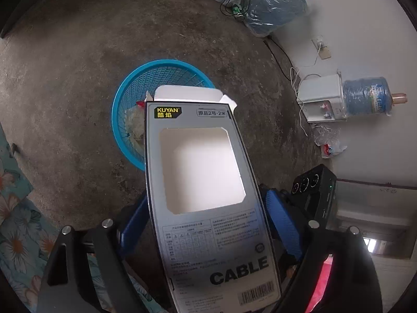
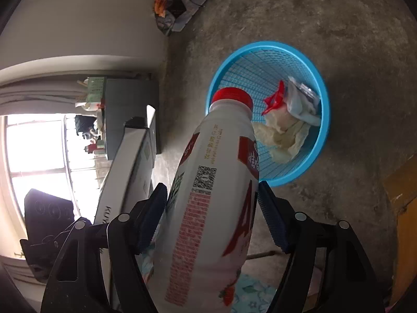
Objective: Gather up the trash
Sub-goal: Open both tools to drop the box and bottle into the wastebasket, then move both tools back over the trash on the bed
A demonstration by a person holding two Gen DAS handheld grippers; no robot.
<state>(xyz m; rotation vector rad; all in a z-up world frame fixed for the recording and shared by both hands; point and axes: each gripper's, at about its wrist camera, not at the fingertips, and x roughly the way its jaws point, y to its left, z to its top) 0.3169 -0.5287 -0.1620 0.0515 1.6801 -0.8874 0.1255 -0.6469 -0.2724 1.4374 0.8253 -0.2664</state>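
Black claws (image 1: 206, 208), seemingly ribbed blue pads (image 2: 273, 219)

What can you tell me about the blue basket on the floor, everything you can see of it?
The blue basket is round, plastic-looking, with mesh walls and a solid rim. It stands upright on the bare concrete floor, apart from both grippers. Inside lie crumpled pale paper, a red scrap and a clear wrapper. Nothing else touches it.

Both wrist cameras look steeply down at the concrete floor (image 1: 78, 78) from close above. They share the blue basket (image 1: 117, 120), center in the left view, upper right (image 2: 322, 120) in the right view.
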